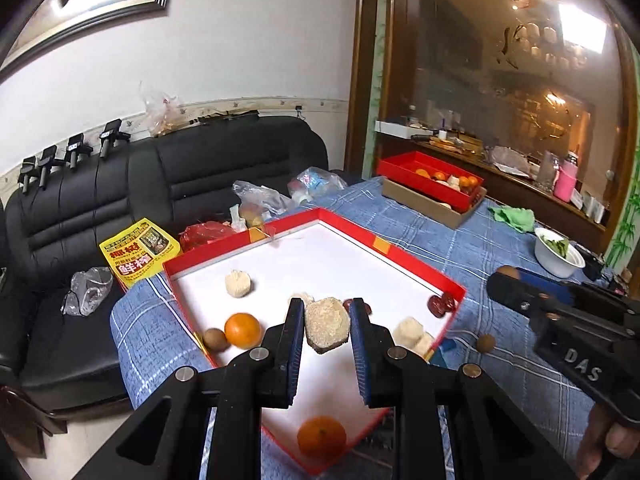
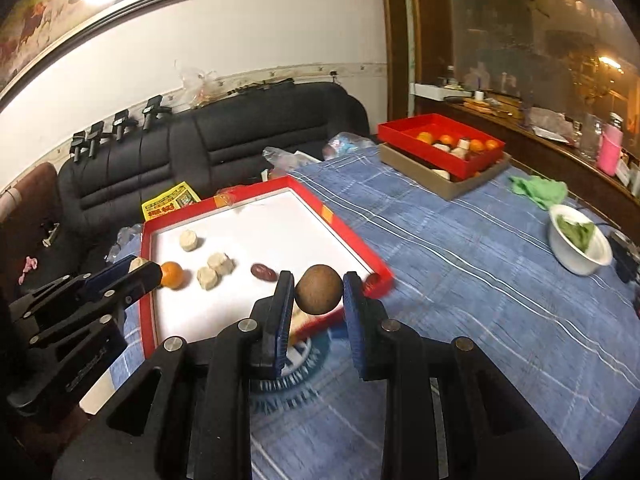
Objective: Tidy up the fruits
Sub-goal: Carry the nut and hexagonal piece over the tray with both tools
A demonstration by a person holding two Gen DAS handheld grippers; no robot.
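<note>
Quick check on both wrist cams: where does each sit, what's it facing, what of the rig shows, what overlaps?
Left wrist: on the left hand-held gripper, facing the red-rimmed white tray and black sofa; it grips a beige rough cake. The right hand-held gripper shows at the right edge, with part of a hand.
Right wrist: on the right hand-held gripper, over the blue plaid tablecloth beside the tray; it grips a brown round fruit. The left hand-held gripper shows at left.
Shared: tray, orange, far red box, white bowl, sofa.

"DAS" on the right claw's (image 1: 505,276) black body – yellow leaflet (image 1: 138,251) reads "鲜榨", rest illegible.
</note>
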